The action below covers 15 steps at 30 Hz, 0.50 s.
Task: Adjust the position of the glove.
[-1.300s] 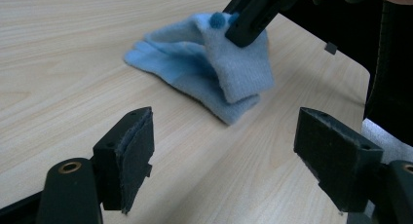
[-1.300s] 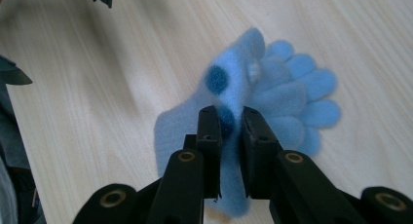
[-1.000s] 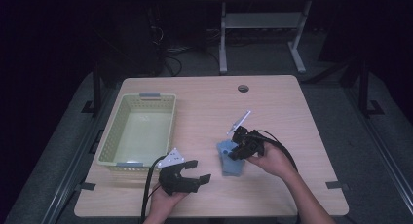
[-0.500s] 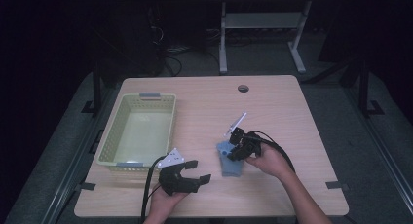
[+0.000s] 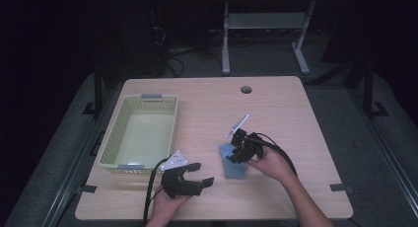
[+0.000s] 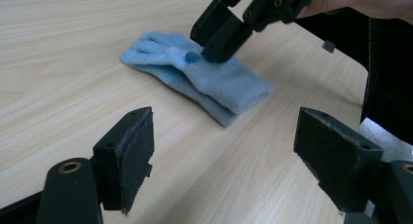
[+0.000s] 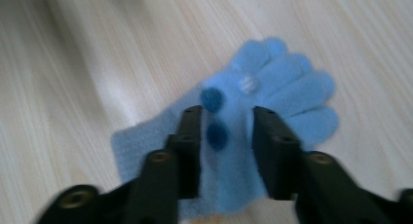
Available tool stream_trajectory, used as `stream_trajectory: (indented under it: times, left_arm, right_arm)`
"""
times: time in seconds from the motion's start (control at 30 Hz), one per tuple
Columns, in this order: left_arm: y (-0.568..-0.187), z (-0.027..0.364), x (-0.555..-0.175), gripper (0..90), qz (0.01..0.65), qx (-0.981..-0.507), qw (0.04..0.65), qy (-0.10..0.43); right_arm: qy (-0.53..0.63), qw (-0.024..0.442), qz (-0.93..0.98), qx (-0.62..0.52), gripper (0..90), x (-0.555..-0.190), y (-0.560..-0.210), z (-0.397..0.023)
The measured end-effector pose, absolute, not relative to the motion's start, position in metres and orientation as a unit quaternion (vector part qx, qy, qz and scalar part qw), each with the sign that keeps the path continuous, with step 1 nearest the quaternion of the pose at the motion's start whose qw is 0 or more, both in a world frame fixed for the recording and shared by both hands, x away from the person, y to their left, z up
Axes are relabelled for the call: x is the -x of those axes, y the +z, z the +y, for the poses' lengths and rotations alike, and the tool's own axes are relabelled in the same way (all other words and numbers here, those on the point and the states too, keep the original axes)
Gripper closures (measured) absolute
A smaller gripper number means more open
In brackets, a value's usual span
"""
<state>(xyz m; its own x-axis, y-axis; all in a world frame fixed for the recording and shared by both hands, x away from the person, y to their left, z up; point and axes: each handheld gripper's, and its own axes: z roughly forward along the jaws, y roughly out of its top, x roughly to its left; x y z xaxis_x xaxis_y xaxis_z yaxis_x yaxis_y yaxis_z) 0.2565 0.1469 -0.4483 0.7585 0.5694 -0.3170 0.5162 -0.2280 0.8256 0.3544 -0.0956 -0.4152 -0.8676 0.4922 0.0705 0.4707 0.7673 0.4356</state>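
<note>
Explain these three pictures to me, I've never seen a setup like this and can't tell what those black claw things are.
A person sits at a wooden table holding a two-jaw gripper in each hand. One picture is taken from above; the other two come from cameras riding on each gripper. The left gripper rests open near a pale green basket, holding nothing. The right gripper sits over a light blue glove lying flat on the table; its jaws have just been opening, with the glove's fabric between them.
</note>
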Motion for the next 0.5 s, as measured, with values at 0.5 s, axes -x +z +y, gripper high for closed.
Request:
stream_trajectory:
  times: [0.5]
  left_arm:
    - [-0.449,0.147,-0.257,22.1,0.344,-0.786,0.513,0.025]
  right_arm:
    - [0.232,0.008,0.935,-0.269,81.3,-0.358,-0.435,-0.088]
